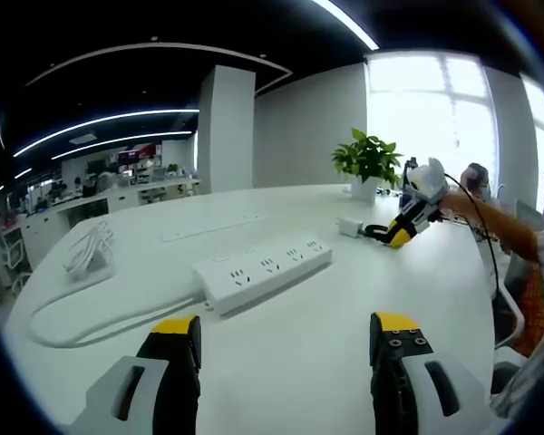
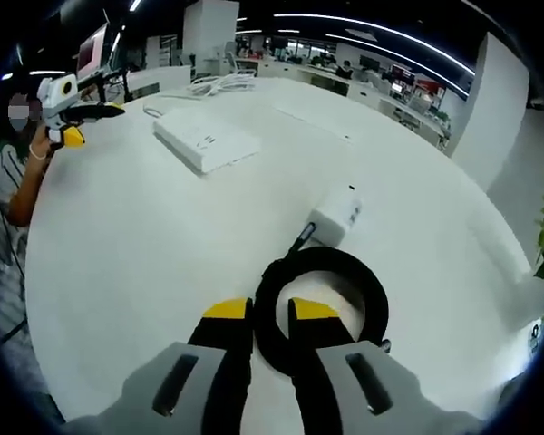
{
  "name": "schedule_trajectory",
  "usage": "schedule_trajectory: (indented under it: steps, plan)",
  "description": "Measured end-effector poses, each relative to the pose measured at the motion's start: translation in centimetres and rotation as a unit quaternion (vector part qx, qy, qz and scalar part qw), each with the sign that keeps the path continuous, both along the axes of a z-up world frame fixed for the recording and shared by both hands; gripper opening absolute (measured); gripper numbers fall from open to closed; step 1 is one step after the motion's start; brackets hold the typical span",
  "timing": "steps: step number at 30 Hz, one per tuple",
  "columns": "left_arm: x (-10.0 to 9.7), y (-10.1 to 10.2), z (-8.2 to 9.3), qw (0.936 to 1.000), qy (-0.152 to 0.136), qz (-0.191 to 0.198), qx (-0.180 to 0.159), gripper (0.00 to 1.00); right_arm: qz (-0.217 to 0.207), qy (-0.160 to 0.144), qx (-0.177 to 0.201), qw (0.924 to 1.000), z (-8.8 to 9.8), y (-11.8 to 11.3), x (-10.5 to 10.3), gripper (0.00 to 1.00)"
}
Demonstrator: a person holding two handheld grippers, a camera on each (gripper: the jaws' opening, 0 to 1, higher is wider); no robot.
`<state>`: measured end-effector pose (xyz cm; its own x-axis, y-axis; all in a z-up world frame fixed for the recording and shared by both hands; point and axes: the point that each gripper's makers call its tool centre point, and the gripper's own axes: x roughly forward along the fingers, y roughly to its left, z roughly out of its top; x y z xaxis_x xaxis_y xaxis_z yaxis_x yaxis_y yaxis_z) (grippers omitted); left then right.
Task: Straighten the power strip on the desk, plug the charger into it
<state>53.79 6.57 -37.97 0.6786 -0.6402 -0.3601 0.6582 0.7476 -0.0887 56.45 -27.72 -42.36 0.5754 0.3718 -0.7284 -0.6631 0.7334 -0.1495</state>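
Observation:
The white power strip [image 1: 263, 267] lies at an angle on the round white desk [image 1: 299, 362], its white cord [image 1: 100, 319] looping off to the left. My left gripper [image 1: 286, 331] hovers just in front of it, jaws wide apart and holding nothing. The white charger [image 2: 335, 217] lies farther along the desk, with its black cable coiled in a ring [image 2: 367, 290]. My right gripper [image 2: 270, 313] is shut on the near side of that ring. The power strip [image 2: 207, 138] lies beyond the charger. The charger [image 1: 349, 227] and the right gripper [image 1: 401, 231] appear at the right in the left gripper view.
A bundle of white cord [image 1: 89, 249] rests at the desk's left edge. A potted plant [image 1: 367, 161] stands at the far side. A flat white cover strip [image 1: 213, 227] is set into the desk. A person's arm [image 1: 503, 227] reaches in from the right; chairs stand beyond the edge.

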Motion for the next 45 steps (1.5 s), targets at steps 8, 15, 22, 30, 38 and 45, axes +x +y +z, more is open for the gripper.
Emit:
schedule_trajectory:
  steps: [8,15,22,30,38,45]
  plan:
    - [0.0,-0.2,0.1,1.0,-0.001,-0.002,-0.001,0.77,-0.01,-0.007,0.031,0.9994,0.8,0.7,0.0,0.08]
    - [0.1,-0.1,0.2,1.0,-0.002,-0.001,0.0,0.77,-0.035,-0.038,0.082,0.9953,1.8,0.9,0.9,0.07]
    - [0.2,0.0,0.3,1.0,-0.003,0.001,-0.002,0.77,-0.058,-0.118,0.128,0.983,4.4,0.9,2.2,0.07]
    - [0.0,-0.1,0.3,1.0,-0.004,-0.001,-0.002,0.77,-0.087,-0.209,0.175,0.9582,7.9,0.5,3.3,0.06]
    - [0.0,0.0,0.5,1.0,-0.005,0.0,-0.002,0.77,-0.102,-0.263,0.185,0.9413,8.6,1.0,3.7,0.06]
    - [0.1,0.3,0.3,1.0,-0.004,0.003,0.0,0.77,-0.105,-0.29,0.2,0.93,9.4,2.2,4.0,0.05]
